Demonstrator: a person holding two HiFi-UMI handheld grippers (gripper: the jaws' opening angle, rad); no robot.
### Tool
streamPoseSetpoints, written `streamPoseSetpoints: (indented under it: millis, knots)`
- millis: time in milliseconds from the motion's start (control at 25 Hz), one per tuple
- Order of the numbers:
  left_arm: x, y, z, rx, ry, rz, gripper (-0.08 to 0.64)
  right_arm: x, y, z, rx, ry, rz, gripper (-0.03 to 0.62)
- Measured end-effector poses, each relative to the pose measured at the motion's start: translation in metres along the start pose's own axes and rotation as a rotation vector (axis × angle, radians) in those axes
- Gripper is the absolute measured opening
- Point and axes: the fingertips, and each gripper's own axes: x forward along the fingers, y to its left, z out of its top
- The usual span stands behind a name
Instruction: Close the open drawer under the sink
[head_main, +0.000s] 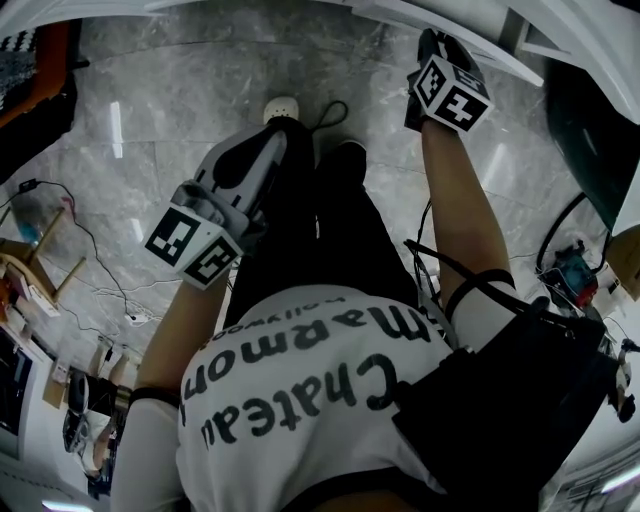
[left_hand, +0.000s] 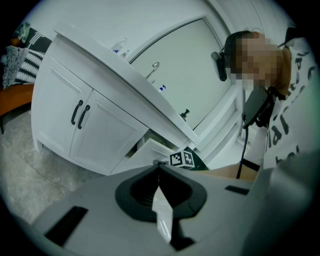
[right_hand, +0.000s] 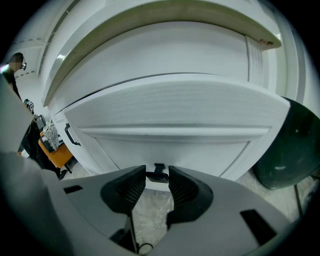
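Observation:
The white drawer front (right_hand: 170, 110) fills the right gripper view, standing out from the vanity under the countertop. My right gripper (right_hand: 157, 181) is up against it with its jaws apart. The drawer's small black handle (right_hand: 157, 172) shows in the gap at the fingertips; contact with the pads is unclear. In the head view the right gripper (head_main: 432, 45) reaches forward to the white drawer edge (head_main: 480, 45). The left gripper (head_main: 275, 140) hangs low by the person's legs, away from the vanity. It is shut and empty (left_hand: 159, 167). From there the pulled-out drawer (left_hand: 150, 149) shows under the sink counter.
A dark green bin (right_hand: 290, 145) stands right of the drawer. The vanity's double doors with black handles (left_hand: 80, 115) are shut at the left. Cables (head_main: 100, 290) and small items lie on the marble floor. An orange seat (head_main: 40, 60) is at the far left.

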Motion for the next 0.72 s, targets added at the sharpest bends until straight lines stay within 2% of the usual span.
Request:
streamPoseSetpoints:
  millis: [720]
  knots:
    - [-0.006,0.002,0.0,-0.002,-0.003,0.017,0.009,0.013,-0.005,0.024,0.005,-0.025,-0.014,0.15]
